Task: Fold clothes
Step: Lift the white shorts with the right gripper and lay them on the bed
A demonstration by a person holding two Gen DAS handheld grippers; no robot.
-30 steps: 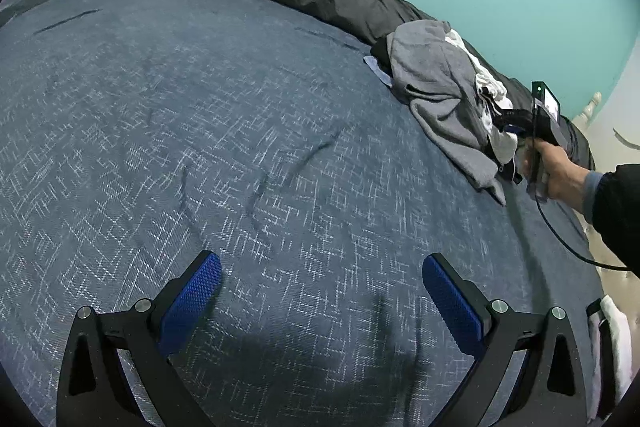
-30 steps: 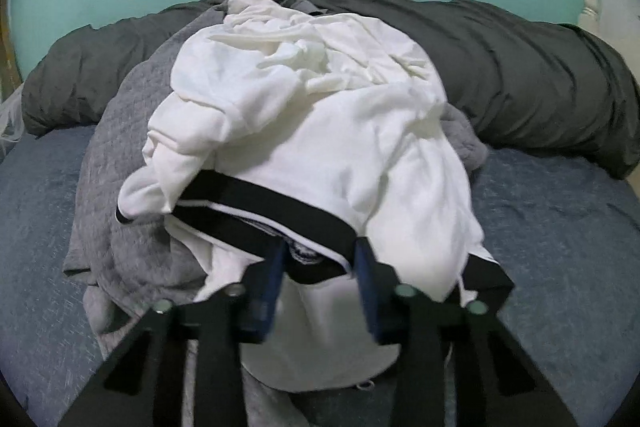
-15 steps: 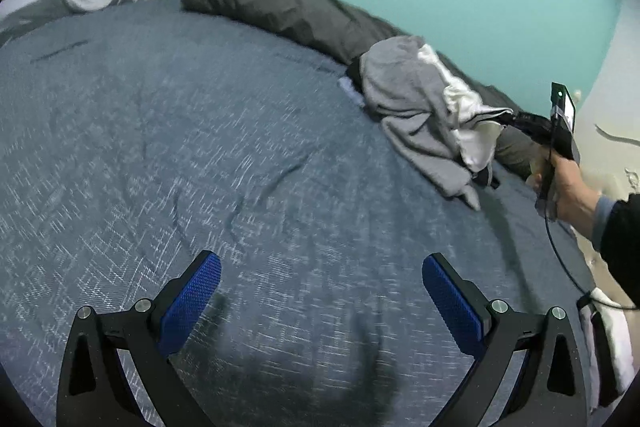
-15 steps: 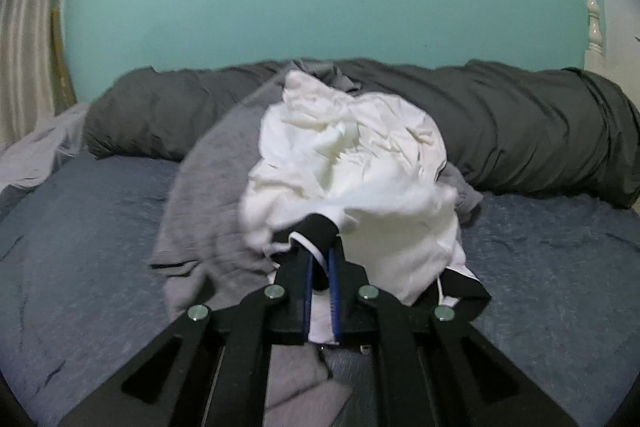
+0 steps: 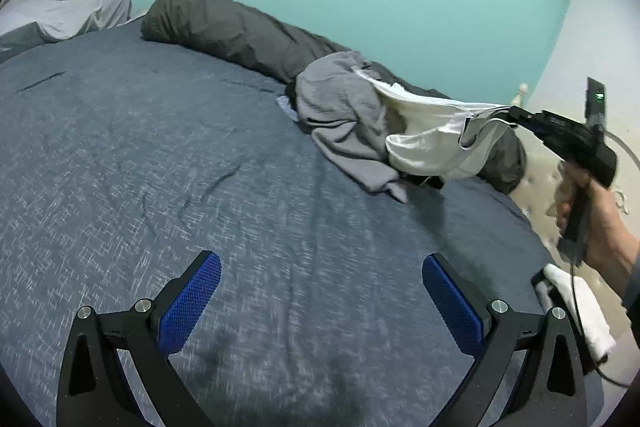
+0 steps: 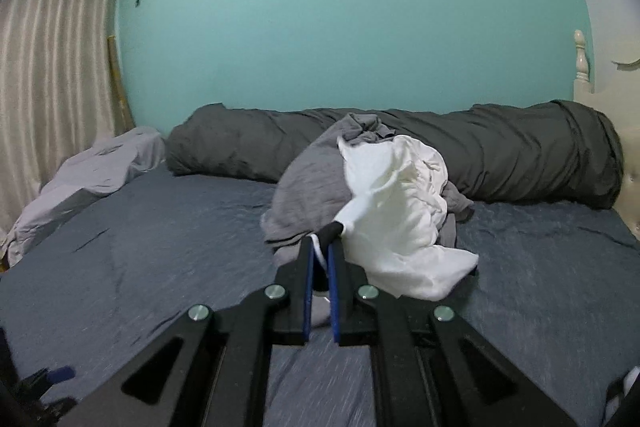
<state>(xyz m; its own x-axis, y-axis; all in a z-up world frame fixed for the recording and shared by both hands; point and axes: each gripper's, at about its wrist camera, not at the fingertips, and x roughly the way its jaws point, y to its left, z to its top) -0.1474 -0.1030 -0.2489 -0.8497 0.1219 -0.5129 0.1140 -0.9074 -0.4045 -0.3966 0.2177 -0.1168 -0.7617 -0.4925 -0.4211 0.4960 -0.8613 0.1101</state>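
A white garment with black trim [image 6: 400, 227] is stretched off the pile, and my right gripper [image 6: 322, 247] is shut on its black edge. The left wrist view shows the same white garment [image 5: 432, 139] pulled out toward the right gripper [image 5: 510, 115], held in a person's hand [image 5: 600, 227]. Under it a grey garment [image 5: 340, 115] lies crumpled on the blue bedspread [image 5: 160, 167]. My left gripper [image 5: 320, 287] hovers open over the bare bedspread, well in front of the pile, holding nothing.
A dark grey rolled duvet [image 6: 500, 147] runs along the far side against the teal wall. A light grey sheet [image 6: 88, 171] is heaped at the left by the curtain. A white cloth [image 5: 580, 311] hangs at the right bed edge near a bedpost [image 6: 582, 55].
The right gripper closed on the white garment's black trim and pulled back and up, drawing the garment off the grey pile. The left gripper stayed open over the bedspread.
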